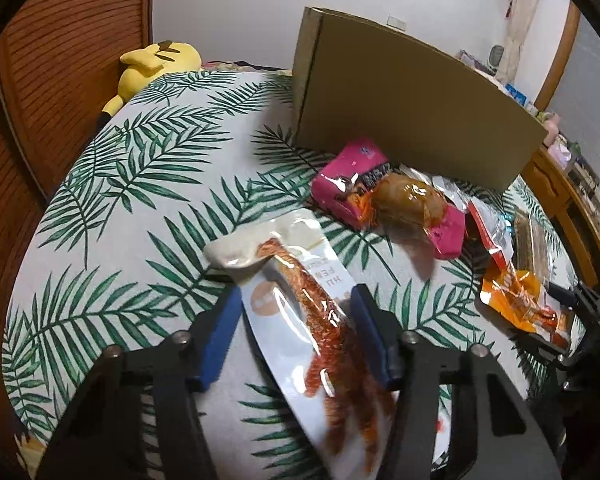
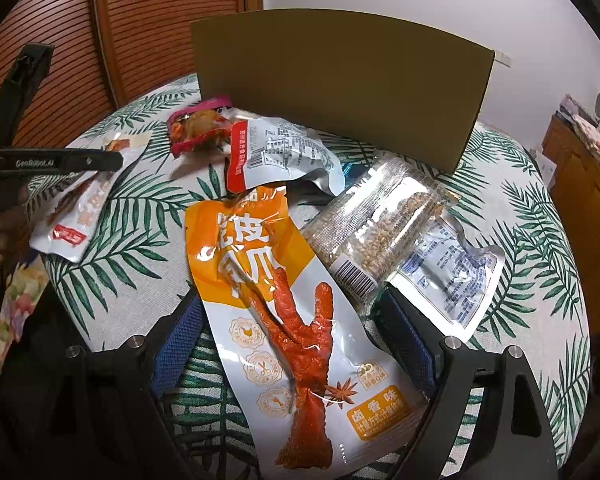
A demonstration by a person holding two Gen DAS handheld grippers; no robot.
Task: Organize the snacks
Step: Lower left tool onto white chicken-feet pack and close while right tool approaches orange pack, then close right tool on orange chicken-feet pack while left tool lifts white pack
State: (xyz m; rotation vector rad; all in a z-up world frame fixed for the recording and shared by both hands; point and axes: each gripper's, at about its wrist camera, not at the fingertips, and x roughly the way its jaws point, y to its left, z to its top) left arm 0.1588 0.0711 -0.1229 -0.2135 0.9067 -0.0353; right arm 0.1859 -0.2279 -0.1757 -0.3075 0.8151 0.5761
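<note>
left gripper (image 1: 296, 332) spread around white snack pack (image 1: 300, 320), lower centre. right gripper (image 2: 296, 340) spread around orange chicken-foot pack (image 2: 284, 320), centre. cardboard box (image 2: 340, 88) top.

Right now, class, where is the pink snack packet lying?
In the left wrist view the pink snack packet lies right of centre on the leaf-print cloth, just in front of the upright cardboard box, partly under a clear-wrapped brown snack.

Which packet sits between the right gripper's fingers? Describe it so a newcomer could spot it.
Start at the upright brown cardboard box on the palm-leaf tablecloth. Nearer than it, a heap of snack packets; the nearest is the long orange-and-white chicken-foot packet, between the right gripper fingers. Only it shows a red claw and star anise; its neighbours are clear or silver.
</note>
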